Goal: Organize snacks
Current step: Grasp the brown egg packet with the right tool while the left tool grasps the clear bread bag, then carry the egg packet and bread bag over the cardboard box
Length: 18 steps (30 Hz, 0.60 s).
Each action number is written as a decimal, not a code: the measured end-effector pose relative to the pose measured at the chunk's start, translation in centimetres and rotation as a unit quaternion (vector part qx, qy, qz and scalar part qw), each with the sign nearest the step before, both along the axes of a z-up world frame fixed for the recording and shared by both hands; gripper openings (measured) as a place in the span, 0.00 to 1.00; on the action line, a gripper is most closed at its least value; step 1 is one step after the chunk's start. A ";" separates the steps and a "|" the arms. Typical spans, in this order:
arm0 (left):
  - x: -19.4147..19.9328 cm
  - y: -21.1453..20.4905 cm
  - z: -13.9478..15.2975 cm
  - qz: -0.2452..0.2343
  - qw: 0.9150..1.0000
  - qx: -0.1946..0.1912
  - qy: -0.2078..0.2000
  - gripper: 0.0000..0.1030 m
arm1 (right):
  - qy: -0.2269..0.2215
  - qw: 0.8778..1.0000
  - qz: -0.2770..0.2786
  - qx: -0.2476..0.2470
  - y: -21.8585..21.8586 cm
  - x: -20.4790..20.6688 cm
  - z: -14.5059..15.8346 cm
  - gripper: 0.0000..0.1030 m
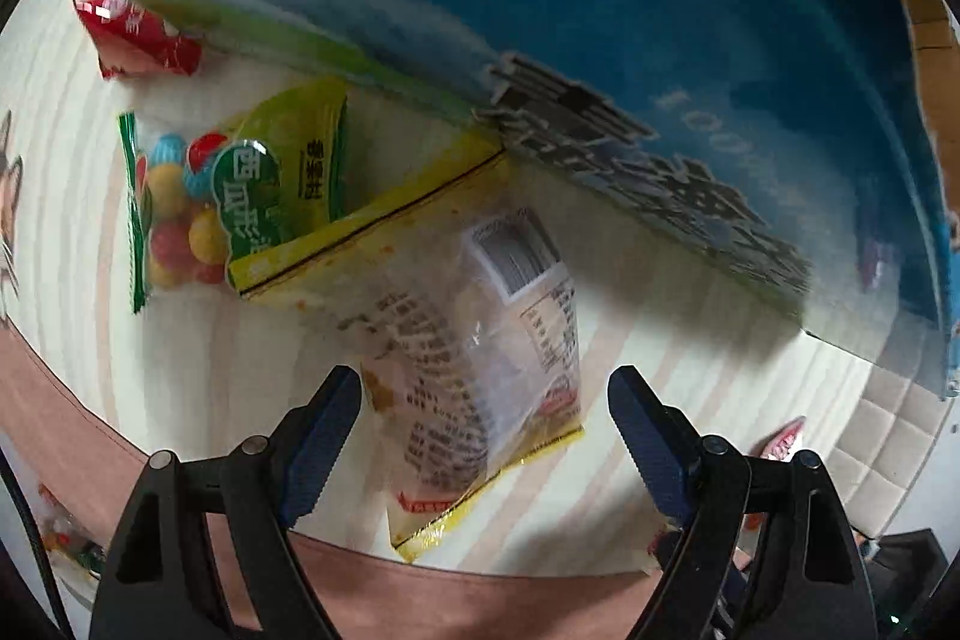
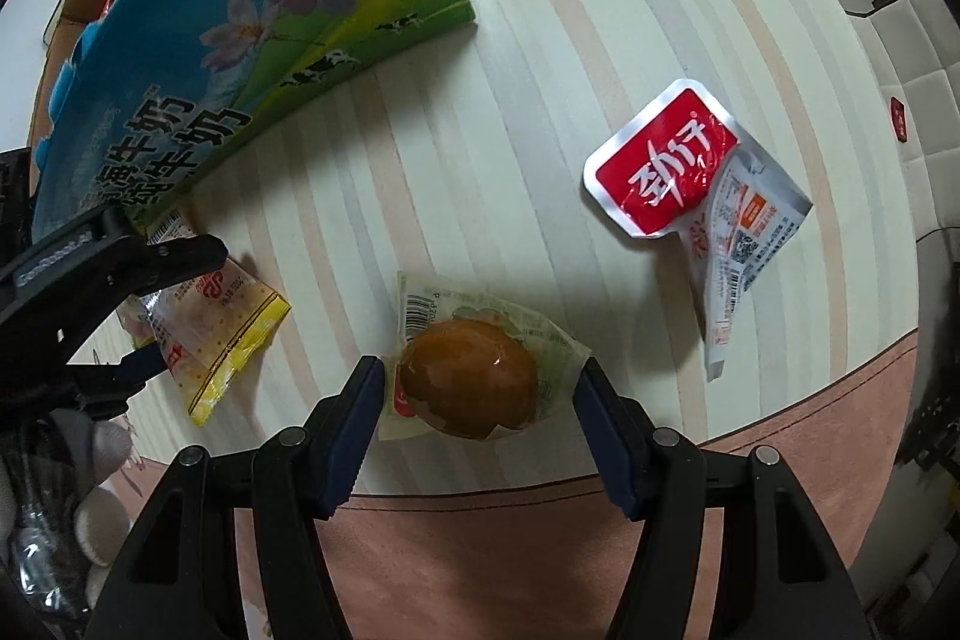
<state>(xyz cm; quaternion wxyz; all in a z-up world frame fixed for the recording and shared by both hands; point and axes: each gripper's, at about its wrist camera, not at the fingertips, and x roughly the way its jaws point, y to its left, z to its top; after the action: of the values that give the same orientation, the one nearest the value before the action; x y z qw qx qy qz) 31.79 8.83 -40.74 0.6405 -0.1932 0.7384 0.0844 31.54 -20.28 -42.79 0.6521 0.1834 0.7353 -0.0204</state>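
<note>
Right claw (image 2: 478,397) released, blue pads flanking a clear-wrapped brown egg packet (image 2: 474,379) on the striped tabletop (image 2: 540,58), no visible contact. Left claw (image 1: 485,421) released over a yellow-edged clear snack bag (image 1: 474,340) beside the blue milk carton box (image 1: 600,10).

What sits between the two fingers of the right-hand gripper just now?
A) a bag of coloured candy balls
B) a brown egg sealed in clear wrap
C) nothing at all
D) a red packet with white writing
B: in the right wrist view the wrapped brown egg lies on the striped table between the fingers of the right gripper, while the red packet lies apart, further off.
</note>
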 end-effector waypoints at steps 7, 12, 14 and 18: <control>0.1 -0.9 0.0 -0.027 0.999 0.042 -0.017 0.58 | 0.002 1.000 -0.008 0.000 -1.0 -0.5 0.3 0.65; -0.8 -0.7 0.6 -0.029 0.998 0.043 -0.031 0.47 | 0.000 1.000 -0.008 0.002 -1.5 -0.5 0.6 0.65; -0.8 -0.7 0.7 -0.030 0.998 0.041 -0.032 0.46 | -0.001 1.000 -0.008 0.003 -1.4 -0.6 0.6 0.65; -1.5 0.3 1.6 -0.031 0.998 0.037 -0.036 0.42 | -0.005 1.000 -0.007 0.006 -0.7 -0.7 0.8 0.65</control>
<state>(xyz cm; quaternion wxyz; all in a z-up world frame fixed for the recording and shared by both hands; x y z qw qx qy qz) 30.32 9.18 -39.18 0.6757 -0.1492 0.7169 0.0847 30.85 -20.94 -41.95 0.6549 0.1919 0.7306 -0.0196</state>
